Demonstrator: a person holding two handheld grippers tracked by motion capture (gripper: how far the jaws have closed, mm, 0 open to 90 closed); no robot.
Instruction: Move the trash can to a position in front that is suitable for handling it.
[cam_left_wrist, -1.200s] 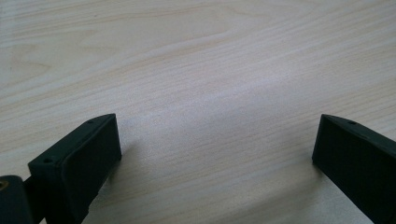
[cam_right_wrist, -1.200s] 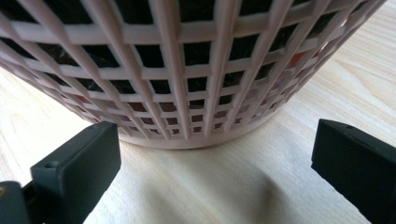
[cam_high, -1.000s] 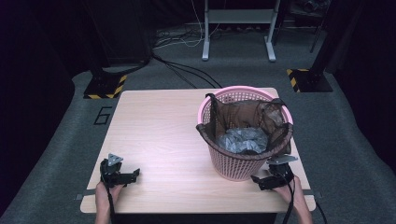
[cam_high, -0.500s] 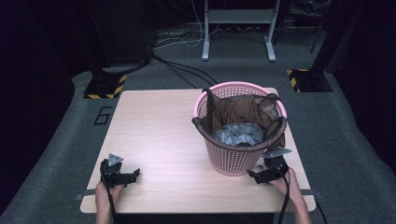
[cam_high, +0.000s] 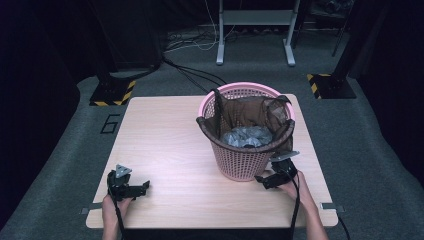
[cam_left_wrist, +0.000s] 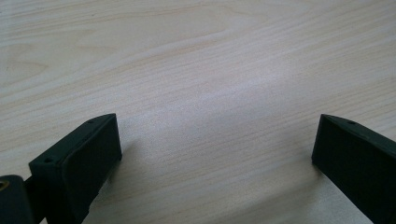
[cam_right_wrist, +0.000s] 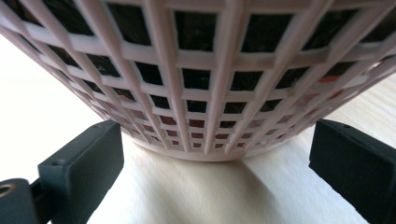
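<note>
A pink lattice basket (cam_high: 243, 159) lined with a brown bag (cam_high: 250, 114) stands on the right half of the wooden table (cam_high: 170, 135); crumpled grey material (cam_high: 246, 136) lies inside. My right gripper (cam_high: 265, 180) is low against the basket's near right base, open, its jaws on either side of the basket's foot (cam_right_wrist: 205, 149). My left gripper (cam_high: 137, 188) rests near the table's front left corner, open over bare wood (cam_left_wrist: 210, 116), holding nothing.
A hand holds each gripper at the table's front edge. Behind the table are a grey metal stand (cam_high: 252, 30), cables on the carpet (cam_high: 195, 75) and yellow-black striped bases (cam_high: 112, 92).
The basket has shifted left and slightly toward the table's middle. My right gripper has followed it leftward, staying at its base. The left gripper has not moved.
</note>
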